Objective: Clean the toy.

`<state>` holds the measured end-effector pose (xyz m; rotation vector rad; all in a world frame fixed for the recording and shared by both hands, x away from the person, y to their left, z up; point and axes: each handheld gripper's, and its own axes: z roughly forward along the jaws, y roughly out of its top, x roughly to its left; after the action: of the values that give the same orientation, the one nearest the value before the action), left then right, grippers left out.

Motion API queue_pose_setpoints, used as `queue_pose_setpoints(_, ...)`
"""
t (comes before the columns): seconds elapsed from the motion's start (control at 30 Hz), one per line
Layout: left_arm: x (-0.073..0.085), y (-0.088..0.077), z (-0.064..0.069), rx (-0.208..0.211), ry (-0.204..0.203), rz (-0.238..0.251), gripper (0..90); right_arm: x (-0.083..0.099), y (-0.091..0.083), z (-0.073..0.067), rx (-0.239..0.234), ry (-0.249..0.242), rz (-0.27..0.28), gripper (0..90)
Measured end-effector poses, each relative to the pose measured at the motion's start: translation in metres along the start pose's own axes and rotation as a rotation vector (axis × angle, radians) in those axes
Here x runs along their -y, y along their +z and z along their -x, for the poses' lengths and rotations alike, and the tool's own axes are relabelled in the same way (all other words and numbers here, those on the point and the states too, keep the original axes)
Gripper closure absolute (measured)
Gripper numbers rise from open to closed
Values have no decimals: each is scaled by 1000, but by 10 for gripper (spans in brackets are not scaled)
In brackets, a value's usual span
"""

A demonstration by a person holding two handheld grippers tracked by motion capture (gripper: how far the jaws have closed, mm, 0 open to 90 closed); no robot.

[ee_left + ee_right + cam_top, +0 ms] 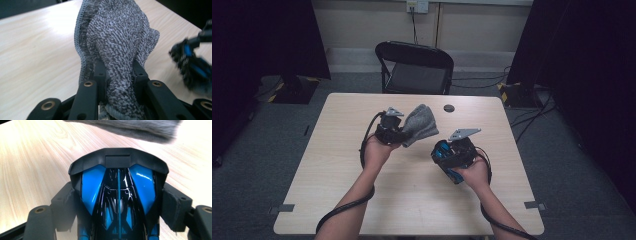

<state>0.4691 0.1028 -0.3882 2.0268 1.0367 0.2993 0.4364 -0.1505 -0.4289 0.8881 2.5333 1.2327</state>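
Observation:
A grey knitted cloth (419, 124) hangs above the light wooden table (342, 170), and my left gripper (404, 132) is shut on it. In the left gripper view the cloth (117, 37) bunches between the black jaws of my left gripper (117, 73) and rises ahead of them. My right gripper (447, 156) is shut on a blue and black toy car (442, 152), held over the table's middle right. The right gripper view has the car (118, 182) clamped by its sides between the padded jaws of my right gripper (118, 202), with the cloth (130, 127) blurred beyond it.
A small dark round object (449, 108) lies near the table's far edge. A black folding chair (414, 67) stands behind the table. Dark curtains hang at both sides, and cables lie on the floor at the right (532, 117).

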Motion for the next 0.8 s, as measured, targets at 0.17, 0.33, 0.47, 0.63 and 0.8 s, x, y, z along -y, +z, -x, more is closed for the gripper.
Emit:
queue_pose_setpoints(0.17, -5, 18, 10, 2, -10, -22, 723, 0, 2, -3, -3, -11, -6, 254)
queue_pose_setpoints(0.33, -6, 32, 22, 27, 16, -57, 723, -1, 3, -6, -6, -29, -11, 254)
queue_pose_setpoints(0.47, -1, 36, 29, 69, 35, -79, 723, -2, 3, -7, 6, -25, -8, 254)
queue_pose_setpoints(0.63, 2, 32, 33, 104, 43, -73, 724, 1, 4, -4, 24, -19, -20, 254)
queue_pose_setpoints(0.8, 5, 28, 33, 146, 33, -70, 726, 3, 5, -1, 35, -10, -22, 254)
